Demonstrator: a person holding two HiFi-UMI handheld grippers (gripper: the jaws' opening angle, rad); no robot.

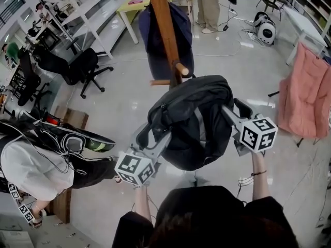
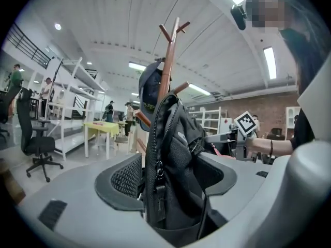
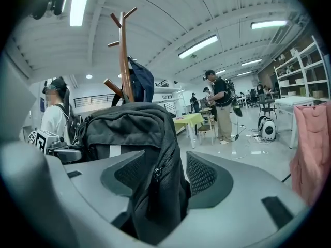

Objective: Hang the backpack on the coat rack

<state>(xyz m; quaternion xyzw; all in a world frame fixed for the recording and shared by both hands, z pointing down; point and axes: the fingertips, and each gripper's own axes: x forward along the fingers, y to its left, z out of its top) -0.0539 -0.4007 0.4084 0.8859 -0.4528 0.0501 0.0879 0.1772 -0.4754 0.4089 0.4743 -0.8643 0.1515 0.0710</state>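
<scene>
The black backpack [image 1: 191, 118] hangs against the wooden coat rack [image 1: 163, 25], its top just below a lower peg [image 1: 181, 68]. Its loop is hidden, so I cannot tell whether it rests on the peg. My left gripper [image 1: 163, 134] is at the bag's left side and my right gripper [image 1: 227, 112] at its right side. In the left gripper view the backpack [image 2: 173, 164] fills the gap of the left gripper [image 2: 173, 182], whose jaws stand wide. In the right gripper view the backpack [image 3: 129, 128] droops loosely between the spread pads of the right gripper [image 3: 165, 182].
A dark blue garment [image 1: 155, 35] hangs on the rack's far side. A pink garment [image 1: 305, 94] hangs at the right. A person [image 1: 31, 164] stands at the left, with an office chair [image 1: 77, 66] and white shelving beyond. A yellow table [image 1: 137, 1] stands behind the rack.
</scene>
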